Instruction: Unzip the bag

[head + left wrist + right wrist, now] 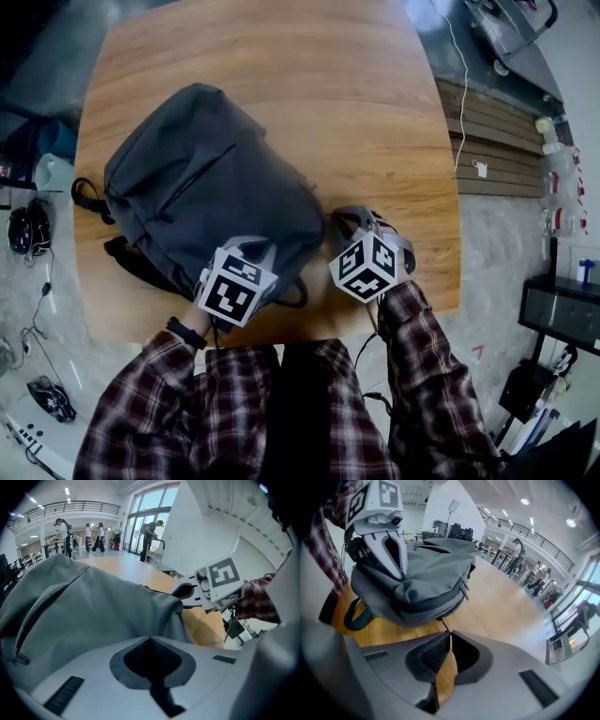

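**Q:** Position of the bag (206, 187)?

**A:** Flat on the wooden table (375, 112), set diagonally, with its far end toward the table's left edge and its near end close to the front edge. Grey, with dark straps (89, 199) trailing off the left side.

**Q:** Relative to the left gripper (150, 638)?

**A:** Directly beneath and ahead of it. Planted on the bag's near end, jaws closed tip to tip on the grey fabric. From the right gripper view, fabric creased just round those tips.

**Q:** And relative to the right gripper (450, 633)?

**A:** Ahead and to the left. Held just beside the bag's near right corner, over bare wood. Jaws brought together at the tips and pinched on the thin dark zip pull (442, 624) leading down from the bag's lower seam, with wood visible through the slit farther back between the pads. Higher up the same side, a small metal zip tab (464, 590) hanging free.

**Q:** Pose of the arms?

**A:** Both forearms in plaid sleeves (417, 356), reaching forward from the bottom of the head view, side by side. Dark band (186, 332) on the left wrist. Marker cubes turned upward. Grippers near each other but apart, the left one in plain sight of the right.
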Demonstrator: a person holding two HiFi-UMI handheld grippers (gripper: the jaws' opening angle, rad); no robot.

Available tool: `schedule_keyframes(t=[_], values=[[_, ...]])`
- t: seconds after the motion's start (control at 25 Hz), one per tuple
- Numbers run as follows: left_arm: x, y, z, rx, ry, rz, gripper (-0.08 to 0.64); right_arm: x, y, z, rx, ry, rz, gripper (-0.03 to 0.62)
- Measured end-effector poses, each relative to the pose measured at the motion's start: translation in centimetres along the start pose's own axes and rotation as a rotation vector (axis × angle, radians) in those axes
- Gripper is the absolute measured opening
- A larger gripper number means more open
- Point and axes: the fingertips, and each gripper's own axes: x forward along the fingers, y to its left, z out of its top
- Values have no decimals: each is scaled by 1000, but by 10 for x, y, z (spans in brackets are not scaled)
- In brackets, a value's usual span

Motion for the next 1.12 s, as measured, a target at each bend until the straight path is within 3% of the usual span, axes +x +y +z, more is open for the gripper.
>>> schedule_keyframes(t=[0.2, 0.28, 0.36, 0.52, 0.64, 0.72, 0.8, 0.92, 1.12], values=[[8, -12, 0, -165, -9, -24, 8, 17, -15, 13, -47, -17, -9, 18], [9, -14, 3, -184, -9, -45, 8, 18, -15, 13, -57, -22, 0, 18], [6, -15, 14, -85, -13, -65, 8, 16, -12, 12, -57, -33, 8, 17], [11, -16, 45, 274, -23, -39, 8, 11, -11, 13, -51, -44, 13, 17], [29, -20, 44, 521, 42, -65, 8, 8, -7, 11, -28, -44, 22, 17], [37, -18, 39, 625, 76, -95, 8, 6, -2, 9, -1, -44, 33, 15], [42, -13, 38, 634, 90, -135, 9, 1, 4, 8, 36, -47, 47, 15], [44, -8, 41, 588, 100, -177, 8, -10, 16, 2, 123, -51, 70, 15], [49, -3, 48, 528, 70, -176, 8, -33, 48, -9, 280, -55, 100, 15]])
